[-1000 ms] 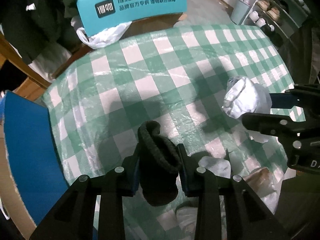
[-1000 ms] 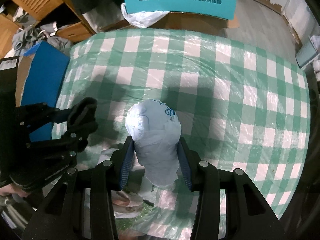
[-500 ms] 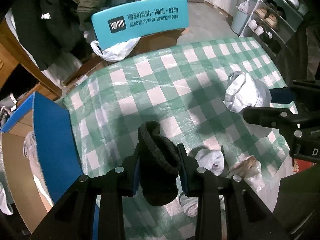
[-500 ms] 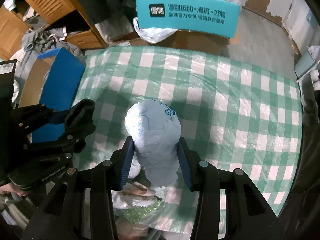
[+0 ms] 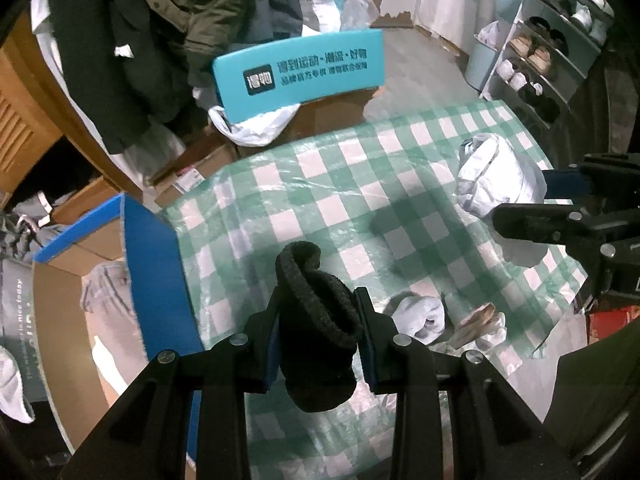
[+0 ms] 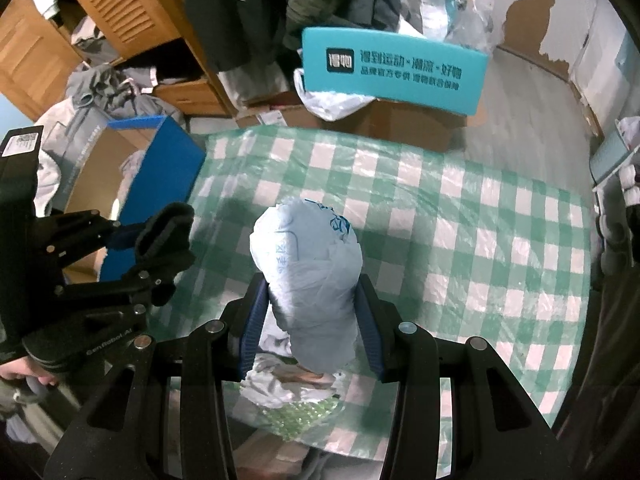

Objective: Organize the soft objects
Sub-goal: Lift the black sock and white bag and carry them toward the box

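Observation:
My left gripper is shut on a dark knitted sock roll, held well above the green-checked table. The same dark sock roll shows at the left of the right wrist view. My right gripper is shut on a pale bundle wrapped in a printed plastic bag, also lifted off the table. That pale bundle appears at the right of the left wrist view. A white rolled sock and a crumpled wrapper lie on the cloth below.
An open cardboard box with blue flaps holding clothes stands left of the table. A teal chair back and a cardboard box with a white bag sit beyond the far edge. A shoe rack is at the right.
Both grippers have risen with their loads still held; the table looks smaller and farther, and more of the room and the blue-flapped box has come into view.

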`<action>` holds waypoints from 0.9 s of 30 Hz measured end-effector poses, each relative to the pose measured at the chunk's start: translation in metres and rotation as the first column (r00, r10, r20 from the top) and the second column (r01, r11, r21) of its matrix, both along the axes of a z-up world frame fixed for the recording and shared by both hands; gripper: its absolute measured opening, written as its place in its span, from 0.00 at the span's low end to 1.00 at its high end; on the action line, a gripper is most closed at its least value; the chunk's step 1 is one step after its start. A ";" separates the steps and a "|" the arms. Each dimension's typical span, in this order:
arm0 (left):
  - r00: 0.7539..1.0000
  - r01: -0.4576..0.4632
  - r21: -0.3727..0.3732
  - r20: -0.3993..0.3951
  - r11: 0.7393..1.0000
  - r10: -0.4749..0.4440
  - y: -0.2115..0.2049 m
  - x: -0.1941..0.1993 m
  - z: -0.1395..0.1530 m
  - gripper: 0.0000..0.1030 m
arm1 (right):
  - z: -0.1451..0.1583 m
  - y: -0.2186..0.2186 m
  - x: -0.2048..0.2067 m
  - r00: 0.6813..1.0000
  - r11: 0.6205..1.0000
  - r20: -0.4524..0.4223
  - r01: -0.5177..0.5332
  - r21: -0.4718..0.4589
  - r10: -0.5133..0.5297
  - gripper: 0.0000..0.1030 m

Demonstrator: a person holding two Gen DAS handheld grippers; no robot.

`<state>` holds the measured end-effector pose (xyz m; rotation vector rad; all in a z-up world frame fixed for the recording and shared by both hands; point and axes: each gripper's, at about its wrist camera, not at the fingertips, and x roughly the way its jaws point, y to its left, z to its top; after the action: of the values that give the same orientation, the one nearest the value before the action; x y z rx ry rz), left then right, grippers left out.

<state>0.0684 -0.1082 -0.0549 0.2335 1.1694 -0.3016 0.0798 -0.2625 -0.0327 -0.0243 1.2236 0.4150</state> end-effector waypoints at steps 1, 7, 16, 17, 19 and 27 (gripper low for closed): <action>1.000 -0.001 0.001 0.006 1.000 0.001 0.002 -0.001 0.002 0.32 | 0.002 0.001 -0.001 1.000 1.000 0.004 -0.004 0.001 0.004 0.42; 0.999 -0.002 -0.005 0.034 1.000 0.002 0.013 -0.008 0.017 0.32 | 0.014 0.010 -0.003 0.999 1.000 0.028 -0.025 0.010 0.025 0.42; 0.998 -0.014 -0.003 0.065 1.000 0.014 0.030 -0.016 0.029 0.32 | 0.023 0.031 -0.002 0.998 0.998 0.037 -0.058 0.017 0.057 0.42; 0.998 -0.018 -0.006 0.066 1.000 0.018 0.033 -0.016 0.030 0.32 | 0.023 0.033 -0.002 0.997 0.998 0.038 -0.061 0.018 0.060 0.42; 0.997 -0.023 -0.009 0.069 1.000 0.024 0.038 -0.017 0.031 0.32 | 0.024 0.039 -0.002 0.997 0.997 0.039 -0.069 0.016 0.069 0.42; 0.995 -0.054 -0.018 0.082 0.998 0.055 0.060 -0.022 0.037 0.32 | 0.029 0.065 -0.001 0.993 0.994 0.039 -0.108 0.030 0.107 0.42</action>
<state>0.0460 -0.0482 -0.0177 0.1980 1.0900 -0.2508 0.0787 -0.1979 -0.0040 -0.0709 1.1818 0.5257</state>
